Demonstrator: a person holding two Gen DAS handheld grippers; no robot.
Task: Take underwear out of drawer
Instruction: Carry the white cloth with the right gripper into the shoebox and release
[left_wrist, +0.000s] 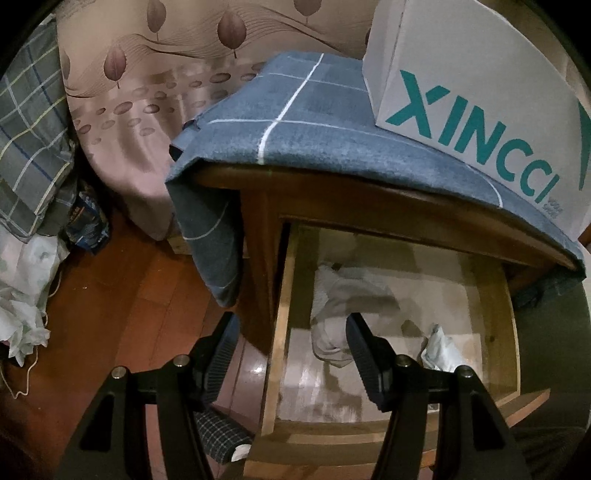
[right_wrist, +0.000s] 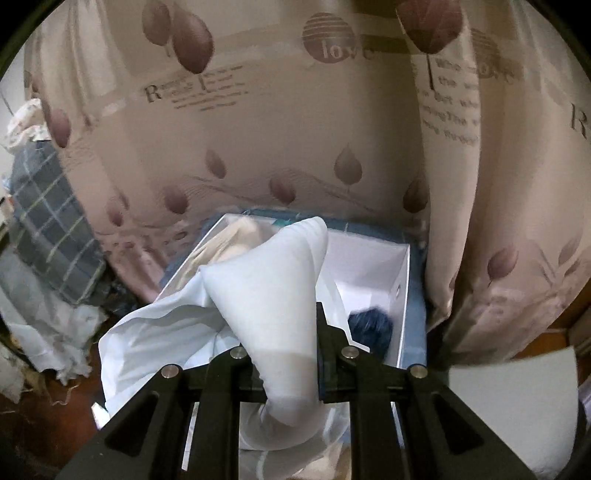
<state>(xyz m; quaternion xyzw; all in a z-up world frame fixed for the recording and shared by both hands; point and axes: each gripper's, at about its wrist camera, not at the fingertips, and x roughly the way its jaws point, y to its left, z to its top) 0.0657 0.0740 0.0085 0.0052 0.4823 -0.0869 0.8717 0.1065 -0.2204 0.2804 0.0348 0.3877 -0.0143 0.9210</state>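
underwear (right_wrist: 266, 295): pale blue, bunched, lifted | drawer (left_wrist: 280, 332): wooden, open

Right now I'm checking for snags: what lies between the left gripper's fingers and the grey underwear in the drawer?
Nothing: in the left wrist view, the open left gripper hovers above the grey underwear in the drawer, unobstructed.
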